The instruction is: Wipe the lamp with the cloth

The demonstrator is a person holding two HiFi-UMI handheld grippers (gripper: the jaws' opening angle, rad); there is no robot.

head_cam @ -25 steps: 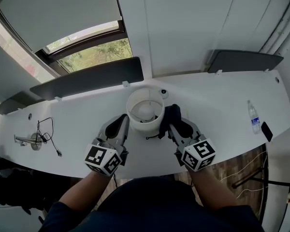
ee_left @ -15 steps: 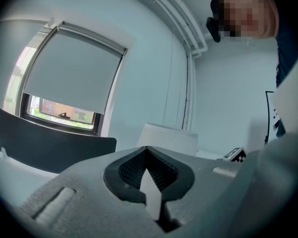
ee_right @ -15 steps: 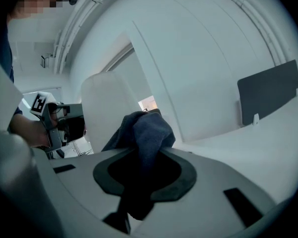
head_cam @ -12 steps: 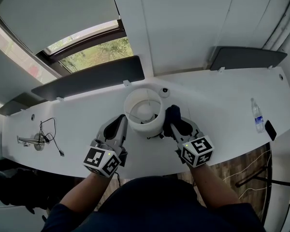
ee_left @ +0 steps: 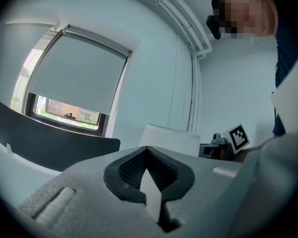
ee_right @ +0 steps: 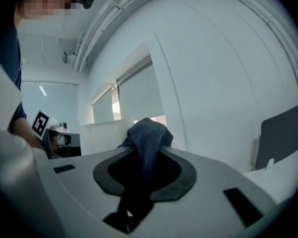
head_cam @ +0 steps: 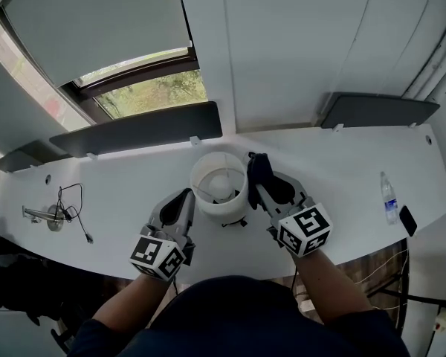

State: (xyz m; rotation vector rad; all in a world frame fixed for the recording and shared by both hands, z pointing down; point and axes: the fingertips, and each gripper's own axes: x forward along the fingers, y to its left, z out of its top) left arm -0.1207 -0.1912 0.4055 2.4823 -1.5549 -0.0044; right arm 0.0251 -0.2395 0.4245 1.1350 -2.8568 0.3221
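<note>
Head view shows the lamp (head_cam: pixel 220 186); right gripper view shows tongs (ee_right: pixel 148 155) pinching cloth (ee_right: pixel 149 132).

This looks like an office room. A long white desk (head_cam: pixel 342 162) runs across the middle, with dark screens (head_cam: pixel 134 129) along its back. A window (head_cam: pixel 152 91) with a grey blind (head_cam: pixel 97 28) is at the upper left. A water bottle (head_cam: pixel 389 199) stands at the right.

White lamp (head_cam: pixel 220 202), dark blue cloth (head_cam: pixel 258 167), white table (head_cam: pixel 342 163)
</note>
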